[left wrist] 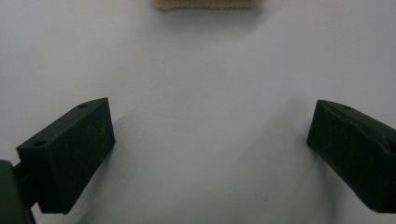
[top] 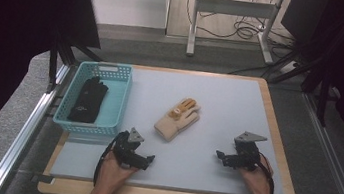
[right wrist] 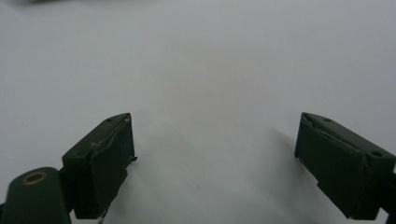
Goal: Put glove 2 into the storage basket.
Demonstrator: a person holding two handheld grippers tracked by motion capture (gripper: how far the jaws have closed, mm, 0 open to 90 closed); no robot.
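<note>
On the grey bench (top: 238, 116), roughly midway between my two hands, lies a cream knitted glove (top: 177, 119) with a yellow-orange patch across its fingers, flat, its cuff turned toward me and its fingers pointing away and to the right. To its left stands a turquoise basket (top: 119, 101) with a black glove (top: 88, 99) already lying inside, so I judge the cream one is meant to join it. My left tongs (top: 148, 160) rest near the bench's front edge just below the basket's near corner, jaws well apart with only bare bench between them; in the left gripper view the cream glove's cuff edge (left wrist: 205, 3) sits a little way ahead, beyond my black pads (left wrist: 70, 154). My right tongs (top: 219, 156) hover over the right part of the bench, well apart from the glove, jaws spread wide and holding nothing, bare surface under them in the right gripper view (right wrist: 212, 140). I expect the glove to be light, soft and limp: it will sag and fold once lifted, and the knit should give a good grip without slipping. The cuff looks like the thickest, most bunched part and lies nearest my left tongs, so I would pinch there, pressing down a little to gather the fabric rather than skating over it.
</note>
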